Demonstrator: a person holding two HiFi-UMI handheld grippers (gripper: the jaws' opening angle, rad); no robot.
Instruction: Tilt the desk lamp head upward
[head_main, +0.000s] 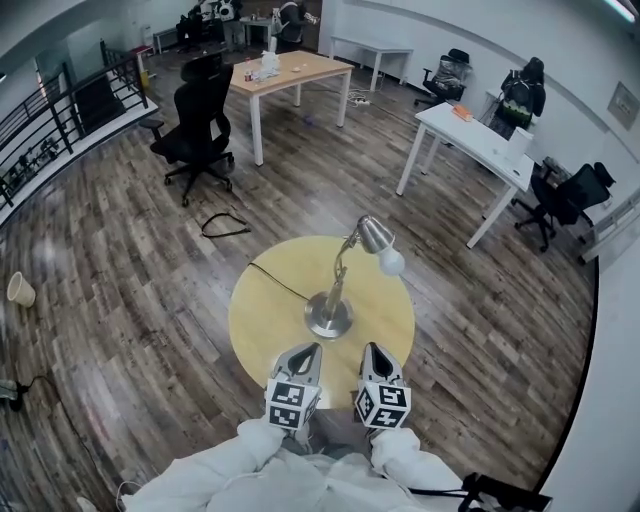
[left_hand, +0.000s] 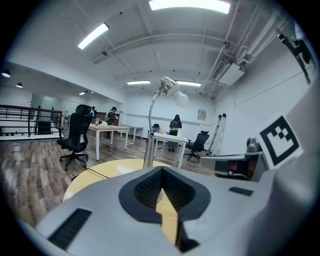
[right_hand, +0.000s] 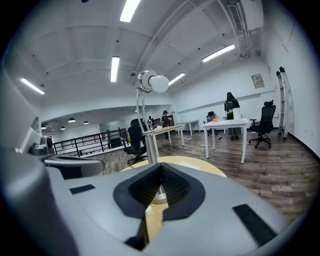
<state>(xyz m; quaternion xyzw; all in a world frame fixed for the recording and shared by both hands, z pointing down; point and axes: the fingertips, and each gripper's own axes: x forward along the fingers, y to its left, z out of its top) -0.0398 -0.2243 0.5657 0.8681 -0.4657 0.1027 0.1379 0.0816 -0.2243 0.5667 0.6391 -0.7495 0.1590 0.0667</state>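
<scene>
Round table bears the lamp, head drooping. Left gripper and right gripper hover just short, closed and empty, likely poised to approach.

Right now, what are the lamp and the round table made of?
The desk lamp looks like silvery metal: its base and stem shine. The round table looks like pale yellowish wood or laminate, smooth and matte; which one, I can't tell.
</scene>
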